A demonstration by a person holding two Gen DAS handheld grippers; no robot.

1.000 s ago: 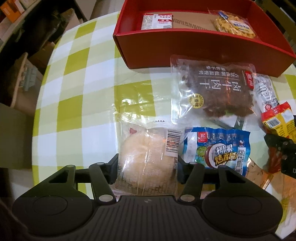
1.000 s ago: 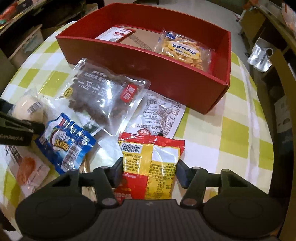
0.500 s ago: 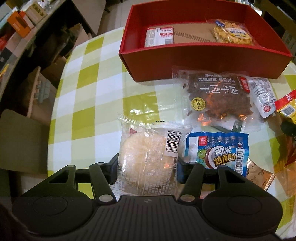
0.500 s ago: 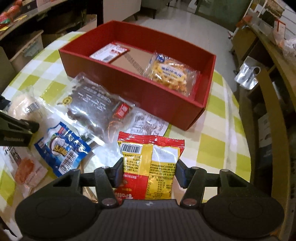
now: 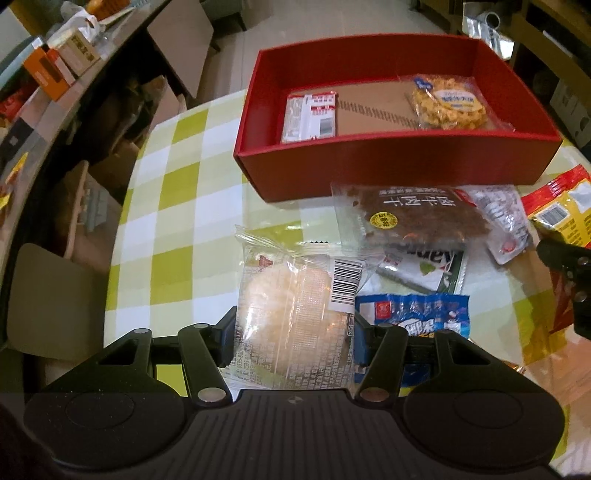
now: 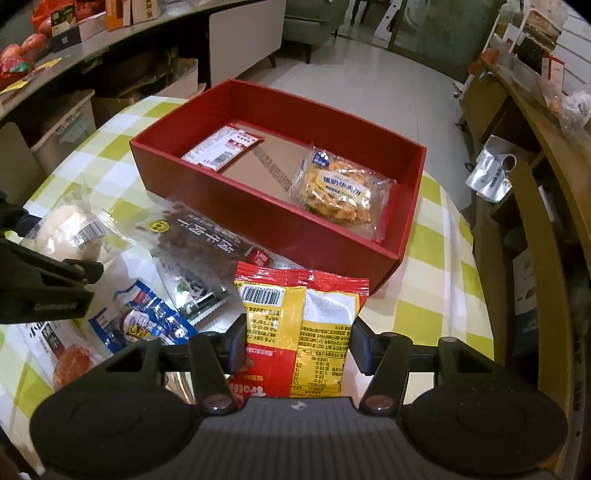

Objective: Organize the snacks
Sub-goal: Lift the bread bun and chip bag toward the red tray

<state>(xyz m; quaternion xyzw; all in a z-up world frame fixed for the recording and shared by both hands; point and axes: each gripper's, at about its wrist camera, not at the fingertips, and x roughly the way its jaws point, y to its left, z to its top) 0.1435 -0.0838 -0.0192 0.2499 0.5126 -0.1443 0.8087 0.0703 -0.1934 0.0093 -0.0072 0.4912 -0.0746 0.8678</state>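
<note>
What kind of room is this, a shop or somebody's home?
Most likely a lived-in home, perhaps a dining area: a round table with a green checked cloth, a cushioned armchair on the tiled floor beyond, and cluttered side shelves stacked with boxes.

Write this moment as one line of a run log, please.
left hand-held gripper: shut on clear-wrapped bun | right hand-held gripper: shut on yellow-red packet | red box: two snacks inside
</note>
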